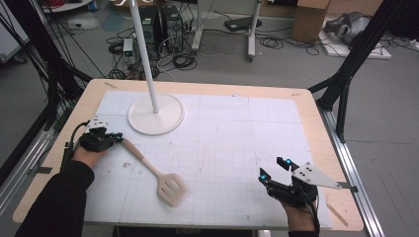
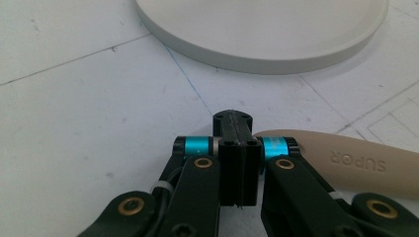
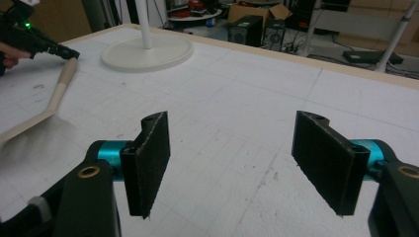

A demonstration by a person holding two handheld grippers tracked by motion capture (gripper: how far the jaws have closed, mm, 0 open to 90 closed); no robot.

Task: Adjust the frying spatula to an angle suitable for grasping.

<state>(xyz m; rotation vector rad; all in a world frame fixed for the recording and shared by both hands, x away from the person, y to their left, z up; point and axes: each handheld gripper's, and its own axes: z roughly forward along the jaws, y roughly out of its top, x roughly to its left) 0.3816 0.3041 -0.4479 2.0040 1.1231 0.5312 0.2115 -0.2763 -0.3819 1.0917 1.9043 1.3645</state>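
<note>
A beige slotted spatula lies flat on the white gridded mat, its handle pointing up-left. My left gripper rests at the end of that handle. In the left gripper view its jaws stand pressed together with nothing between them, and the handle, marked SUPOR, lies just beside them on the right. My right gripper hovers low over the mat near the front right. In the right gripper view it is open, with bare mat between the pads. The spatula and the left gripper show far to its left.
A round white stand base with an upright pole sits on the mat just behind the left gripper; it also shows as a disc close ahead in the left gripper view. Beyond the wooden table edge, cables and boxes lie on the floor.
</note>
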